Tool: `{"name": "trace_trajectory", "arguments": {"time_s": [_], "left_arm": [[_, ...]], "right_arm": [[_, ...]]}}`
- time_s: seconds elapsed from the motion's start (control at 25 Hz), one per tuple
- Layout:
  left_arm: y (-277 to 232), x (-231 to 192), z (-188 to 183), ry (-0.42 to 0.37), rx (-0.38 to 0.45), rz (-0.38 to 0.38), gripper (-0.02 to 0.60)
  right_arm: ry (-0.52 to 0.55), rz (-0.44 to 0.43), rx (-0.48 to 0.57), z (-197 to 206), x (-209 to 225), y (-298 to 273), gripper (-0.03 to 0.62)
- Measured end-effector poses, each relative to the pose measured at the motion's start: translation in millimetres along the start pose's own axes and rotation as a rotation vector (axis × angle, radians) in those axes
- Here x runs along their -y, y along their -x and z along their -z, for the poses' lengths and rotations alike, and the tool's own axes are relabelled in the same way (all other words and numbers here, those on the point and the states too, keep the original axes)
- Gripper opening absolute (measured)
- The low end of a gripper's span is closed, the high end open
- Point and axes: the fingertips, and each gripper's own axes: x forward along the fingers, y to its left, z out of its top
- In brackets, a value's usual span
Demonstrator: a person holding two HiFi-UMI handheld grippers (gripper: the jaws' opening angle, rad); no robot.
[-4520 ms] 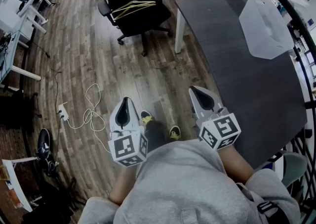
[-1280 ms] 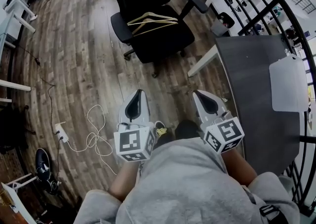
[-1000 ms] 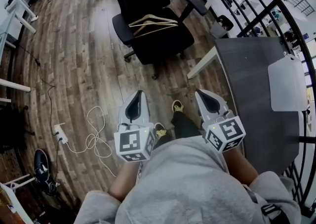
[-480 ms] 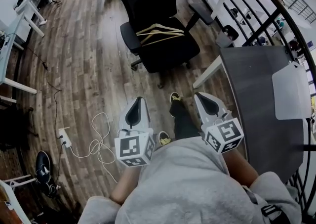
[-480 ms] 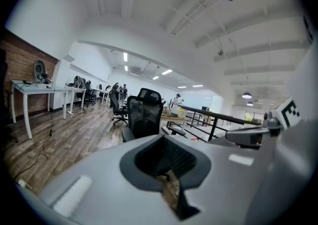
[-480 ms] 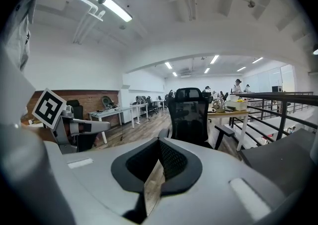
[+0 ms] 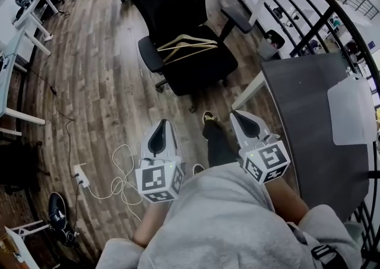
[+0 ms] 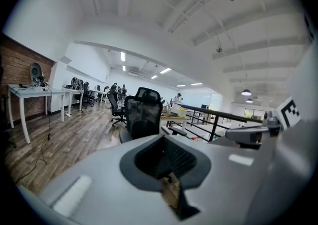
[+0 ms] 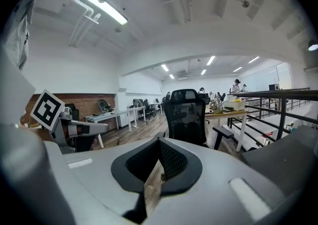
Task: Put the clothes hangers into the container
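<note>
Wooden clothes hangers (image 7: 189, 47) lie in a loose pile on the seat of a black office chair (image 7: 202, 70), which stands on the plank floor (image 7: 107, 84) ahead of the person (image 7: 225, 220). The translucent white container (image 7: 355, 110) sits on the dark grey counter (image 7: 303, 113) at the right edge of the head view, well apart from the chair and the hangers. Both tools are held low in front of the person's grey top and point towards the chair. The left hand-held gripper (image 7: 161, 125) has its jaws pressed together with nothing between them, and only a thin slit shows in the left gripper view. The right hand-held gripper (image 7: 238, 117) looks the same in its own view, jaws together and pinching nothing. It hangs just beside the near corner of the counter. Neither tool touches a hanger. Between the two, a shoe (image 7: 209, 117) rests on the floor. A white cable (image 7: 119, 173) loops across the planks to the left and joins a power strip (image 7: 79, 174). A black railing (image 7: 332, 6) curves along the far right behind the counter.
</note>
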Motion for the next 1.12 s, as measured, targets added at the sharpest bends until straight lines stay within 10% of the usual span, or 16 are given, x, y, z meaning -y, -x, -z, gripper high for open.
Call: {"name": "trace_trajectory", "arguments": {"time_s": [1.12], "left_arm": [[-232, 4, -31, -0.013, -0.127, 0.046, 0.011]], "right_arm": [[-0.100, 0.068, -0.074, -34, 175, -158, -0.002]]}}
